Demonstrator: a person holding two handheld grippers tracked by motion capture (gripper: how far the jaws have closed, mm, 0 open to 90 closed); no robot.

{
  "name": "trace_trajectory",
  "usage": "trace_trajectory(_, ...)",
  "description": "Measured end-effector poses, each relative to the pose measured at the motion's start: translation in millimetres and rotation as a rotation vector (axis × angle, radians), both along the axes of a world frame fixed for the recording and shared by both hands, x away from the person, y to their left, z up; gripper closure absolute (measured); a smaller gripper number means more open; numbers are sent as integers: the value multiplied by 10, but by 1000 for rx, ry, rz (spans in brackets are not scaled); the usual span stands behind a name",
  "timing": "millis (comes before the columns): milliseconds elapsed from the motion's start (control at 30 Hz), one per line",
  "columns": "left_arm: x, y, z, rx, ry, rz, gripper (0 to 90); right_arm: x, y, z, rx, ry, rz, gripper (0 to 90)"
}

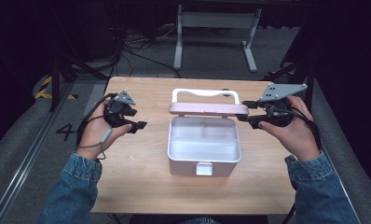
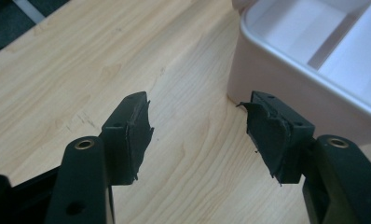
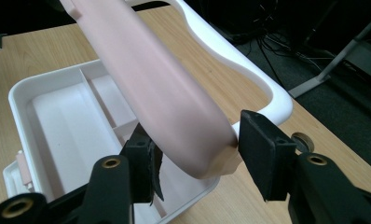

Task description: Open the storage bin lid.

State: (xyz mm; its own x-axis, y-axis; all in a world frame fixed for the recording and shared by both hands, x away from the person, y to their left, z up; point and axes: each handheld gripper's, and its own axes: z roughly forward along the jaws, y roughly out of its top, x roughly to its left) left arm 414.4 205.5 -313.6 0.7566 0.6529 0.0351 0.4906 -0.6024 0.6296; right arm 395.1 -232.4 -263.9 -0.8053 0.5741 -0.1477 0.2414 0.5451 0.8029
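A pink box (image 1: 204,164) stands in the middle of the wooden table with its lid (image 1: 207,108) raised upright and a white handle (image 1: 206,93) behind it. The white inside has dividers and holds nothing. My right gripper (image 1: 242,116) is at the lid's right corner; in the right gripper view the pads press both faces of the lid (image 3: 160,88), so the gripper (image 3: 195,158) is shut on it. My left gripper (image 1: 139,125) hovers left of the box, open. In its own view the left gripper (image 2: 197,135) holds nothing and the box wall (image 2: 286,79) is just beyond the right pad.
A small latch (image 1: 203,169) sticks out of the box's front wall. Bare tabletop (image 1: 141,177) lies left and front of the box. Beyond the table's far edge are a white table frame (image 1: 216,32) and cables on a grey floor.
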Motion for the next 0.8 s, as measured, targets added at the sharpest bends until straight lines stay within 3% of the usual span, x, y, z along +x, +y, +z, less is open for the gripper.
trace_trajectory(100, -7, 31, -52, 22, 22, -2, 400, 29, 5, 17, -3, -2, -4, 517)
trace_trajectory(267, -25, 69, -138, 24, 41, 0, 396, 85, 35, 43, -9, -1, -11, 524)
trace_trajectory(800, -54, 238, -392, -9, 91, 17, 401, 348, 121, 104, 17, -5, -48, 638)
